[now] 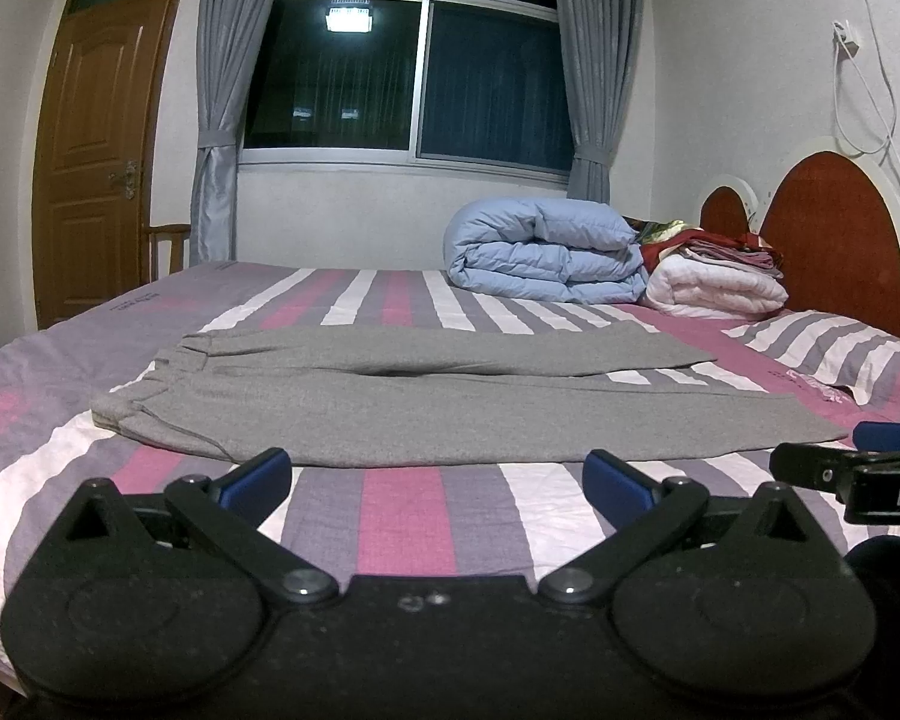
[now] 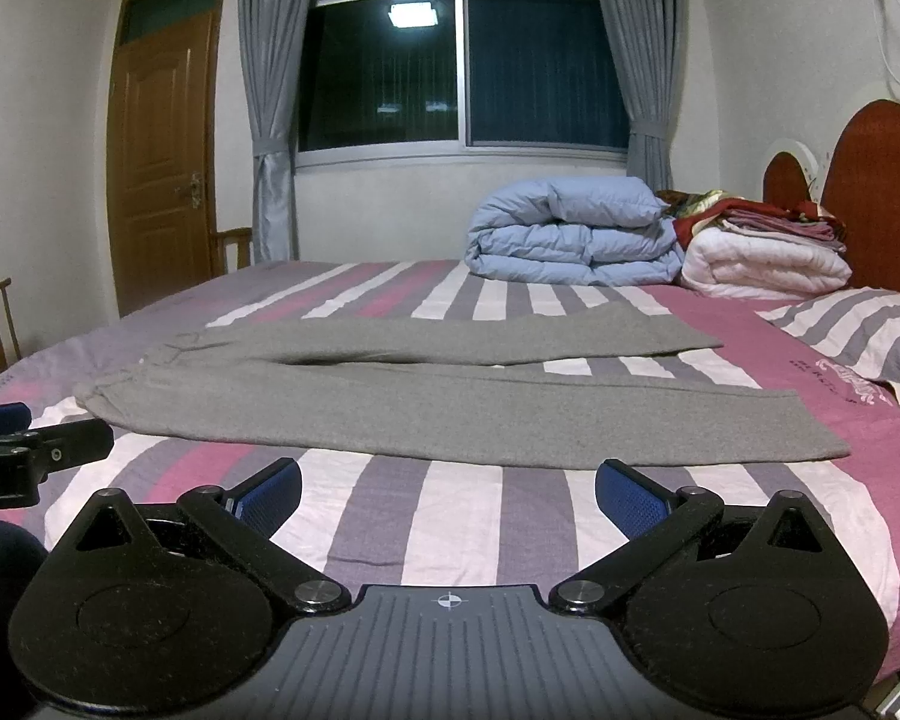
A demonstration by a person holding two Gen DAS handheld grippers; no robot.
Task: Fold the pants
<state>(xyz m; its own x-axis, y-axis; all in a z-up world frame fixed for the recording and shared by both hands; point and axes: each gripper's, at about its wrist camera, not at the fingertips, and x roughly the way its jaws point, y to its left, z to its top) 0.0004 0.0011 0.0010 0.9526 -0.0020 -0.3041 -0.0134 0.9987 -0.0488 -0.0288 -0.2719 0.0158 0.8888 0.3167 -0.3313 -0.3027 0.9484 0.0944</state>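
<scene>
1. The bed (image 1: 402, 516), under a striped sheet in pink, grey and white, fills the lower part of both views. Its soft surface gives under pressure, so a gripper pushed down for a hem may pinch the sheet along with the cloth and drag both.
2. The grey pants (image 1: 426, 414) lie flat across the bed, waistband to the left and the two legs running right, slightly parted. Lifting only one layer of a leg would likely leave the fold lopsided. The legs could also slide apart as they are carried over.
3. A folded blue duvet (image 1: 546, 252) and a stack of blankets (image 1: 720, 282) sit well behind the pants near the headboard. They are a risk only if the pants get flung far.
4. The left gripper (image 1: 438, 477) hangs just short of the near leg, jaws spread wide and empty.
5. The right gripper (image 2: 447, 489) is likewise splayed and holds nothing. Closing too early would miss the edge altogether.
</scene>
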